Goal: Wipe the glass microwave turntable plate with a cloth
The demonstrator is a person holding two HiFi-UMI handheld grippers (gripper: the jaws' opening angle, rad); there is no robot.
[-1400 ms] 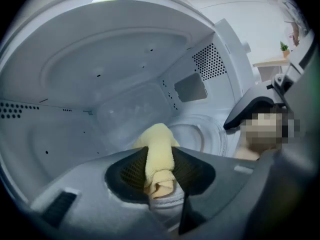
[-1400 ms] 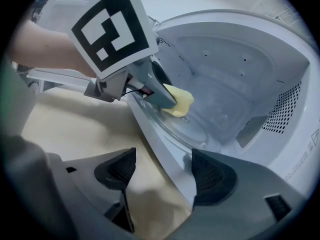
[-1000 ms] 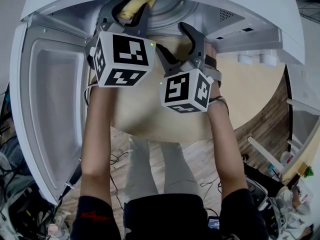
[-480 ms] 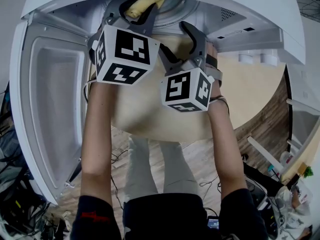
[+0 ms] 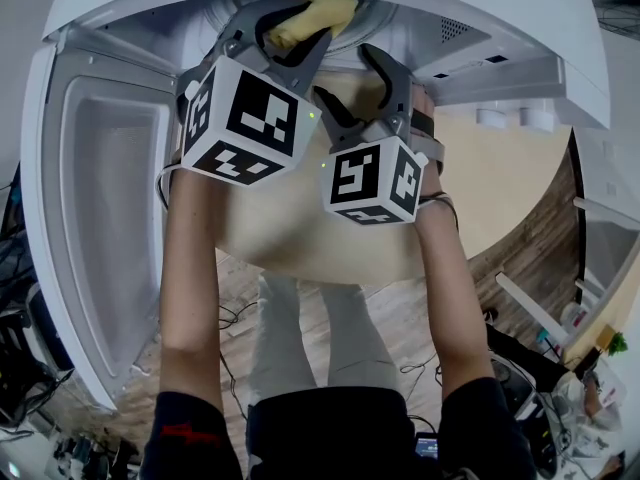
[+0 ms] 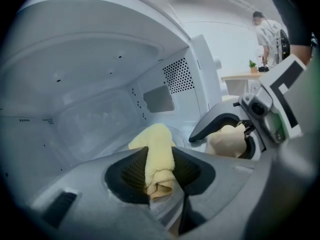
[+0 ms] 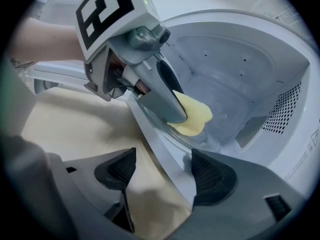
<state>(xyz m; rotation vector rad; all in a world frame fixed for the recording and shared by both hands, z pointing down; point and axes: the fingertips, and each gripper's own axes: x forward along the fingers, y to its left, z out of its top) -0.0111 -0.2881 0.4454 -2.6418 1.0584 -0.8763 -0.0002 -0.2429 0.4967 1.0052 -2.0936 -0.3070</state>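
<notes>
The glass turntable plate (image 7: 222,106) lies inside the open white microwave (image 5: 520,28); its rim also shows in the head view (image 5: 352,30). My left gripper (image 6: 160,171) is shut on a folded yellow cloth (image 6: 159,154), which hangs out of the jaws onto the plate. The head view shows that gripper (image 5: 290,23) reaching into the cavity with the cloth (image 5: 318,13). In the right gripper view the cloth (image 7: 196,116) rests on the glass beside the left gripper's fingertips (image 7: 172,106). My right gripper (image 7: 162,171) is open, its jaws astride the microwave's front sill (image 7: 167,156), just right of the left gripper (image 5: 350,83).
The microwave door (image 5: 105,228) is swung open at the left. A perforated vent (image 6: 177,76) sits on the cavity's right wall. The microwave stands on a round beige table (image 5: 500,178). Cables lie on the wooden floor (image 5: 400,338). A person (image 6: 267,31) stands far off.
The left gripper has swung the yellow cloth to the right and a little deeper across the plate. The right gripper has stayed where it was.
</notes>
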